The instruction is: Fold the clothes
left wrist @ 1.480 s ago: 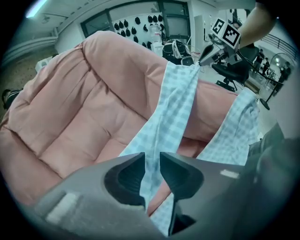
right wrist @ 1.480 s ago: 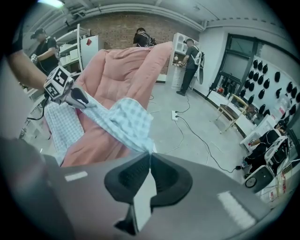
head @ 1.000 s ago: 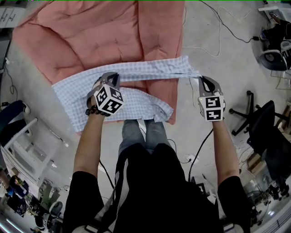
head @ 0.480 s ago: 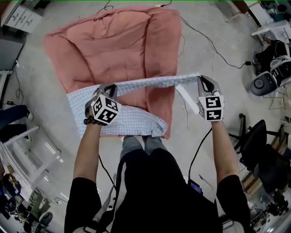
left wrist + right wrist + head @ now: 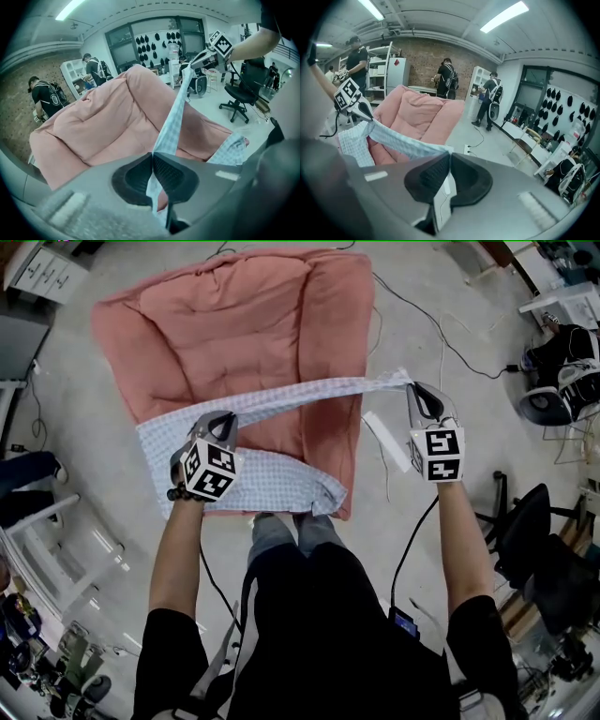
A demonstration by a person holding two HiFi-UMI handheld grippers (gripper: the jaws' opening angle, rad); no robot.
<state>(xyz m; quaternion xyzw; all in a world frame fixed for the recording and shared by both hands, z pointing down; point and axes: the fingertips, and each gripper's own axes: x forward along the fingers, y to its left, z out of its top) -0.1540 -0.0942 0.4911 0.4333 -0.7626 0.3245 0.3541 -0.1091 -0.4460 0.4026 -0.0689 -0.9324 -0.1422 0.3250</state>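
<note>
A light blue checked shirt [image 5: 272, 479] hangs stretched between my two grippers above a salmon-pink quilt [image 5: 234, 324] spread on the floor. My left gripper [image 5: 225, 421] is shut on the shirt's left part; the cloth [image 5: 172, 126] runs out from between its pads toward the other hand. My right gripper [image 5: 412, 390] is shut on the shirt's right end, and the checked strip [image 5: 401, 143] leaves its jaws to the left. The rest of the shirt droops below the taut strip over the quilt's near edge.
The quilt lies on a grey concrete floor [image 5: 441, 315] with cables [image 5: 412, 310] beyond it. Office chairs [image 5: 544, 531] stand to the right, shelving and clutter [image 5: 56, 568] to the left. Several people [image 5: 446, 79] stand in the background.
Both grippers have risen with the shirt, pulling its upper edge into a taut strip. The right end has lifted off the quilt and the shirt hangs higher.
</note>
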